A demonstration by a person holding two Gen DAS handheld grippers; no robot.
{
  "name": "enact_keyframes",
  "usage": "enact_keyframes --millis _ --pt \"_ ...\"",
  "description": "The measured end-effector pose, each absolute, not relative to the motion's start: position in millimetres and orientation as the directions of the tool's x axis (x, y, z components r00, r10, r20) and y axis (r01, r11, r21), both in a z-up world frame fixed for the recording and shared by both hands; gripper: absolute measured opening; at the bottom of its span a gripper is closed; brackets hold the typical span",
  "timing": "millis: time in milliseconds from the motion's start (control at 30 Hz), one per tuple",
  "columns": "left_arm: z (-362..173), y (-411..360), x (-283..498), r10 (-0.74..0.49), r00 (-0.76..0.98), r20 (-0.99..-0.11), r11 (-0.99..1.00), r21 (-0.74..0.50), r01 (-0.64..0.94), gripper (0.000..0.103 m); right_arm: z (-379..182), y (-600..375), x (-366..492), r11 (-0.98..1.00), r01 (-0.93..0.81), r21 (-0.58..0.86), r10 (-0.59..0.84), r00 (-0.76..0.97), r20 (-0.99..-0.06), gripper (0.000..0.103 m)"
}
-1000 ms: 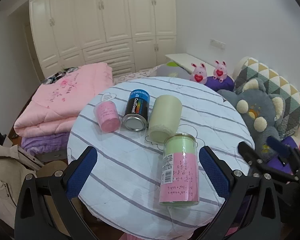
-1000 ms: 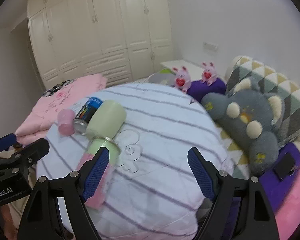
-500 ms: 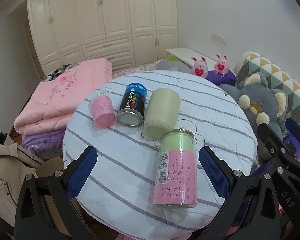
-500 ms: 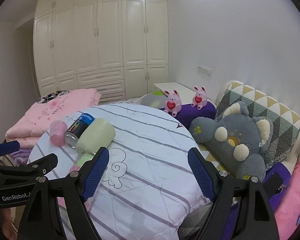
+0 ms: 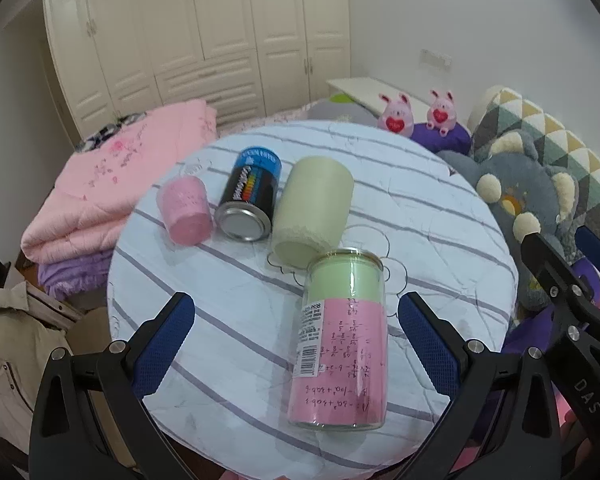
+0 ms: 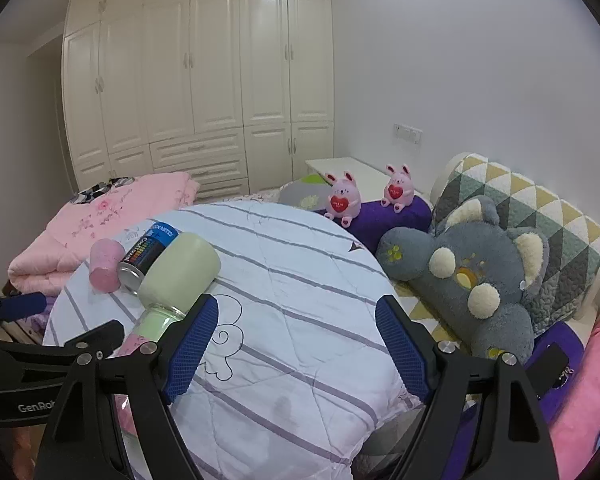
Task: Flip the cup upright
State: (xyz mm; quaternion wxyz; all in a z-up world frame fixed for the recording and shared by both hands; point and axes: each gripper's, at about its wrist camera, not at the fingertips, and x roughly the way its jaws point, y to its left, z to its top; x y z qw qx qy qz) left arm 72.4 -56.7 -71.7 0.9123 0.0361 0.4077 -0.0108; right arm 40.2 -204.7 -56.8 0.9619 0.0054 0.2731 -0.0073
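Both the left gripper (image 5: 296,344) and right gripper (image 6: 296,348) gape wide, holding nothing; the pale green cup (image 5: 312,212) lies on its side on the striped table (image 5: 420,216).

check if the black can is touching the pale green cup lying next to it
Cannot tell. In the left wrist view the black can and pale green cup lie side by side with only a shadowed sliver between; the right wrist view overlaps them.
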Motion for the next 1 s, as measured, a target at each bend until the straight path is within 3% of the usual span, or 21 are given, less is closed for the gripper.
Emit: enact_keyframes --millis 700,800,933,1000 --pt "-134.1 -79.5 143.8 -0.007 0.426 -0.905 0.998 0.023 0.065 0.101 -92.7 -221.7 91.1 0.999 0.020 0.028 0.001 0.791 -0.612 0.082" --pt "-138.3 -79.3 146.7 -0.015 0.406 -0.914 0.998 0.012 0.064 0.092 -96.8 -220.4 95.1 0.999 0.012 0.030 0.009 0.783 -0.621 0.082" --pt "-144.1 -83.7 148.6 0.000 0.385 -0.923 0.995 0.038 0.090 0.072 -100.1 -218.1 98.4 0.999 0.002 0.036 0.021 0.774 -0.633 0.082" --pt "-142.4 -82.4 148.4 -0.004 0.391 -0.920 0.996 0.034 0.089 0.072 -100.2 -218.2 98.9 0.999 0.000 0.038 0.024 0.773 -0.634 0.083"
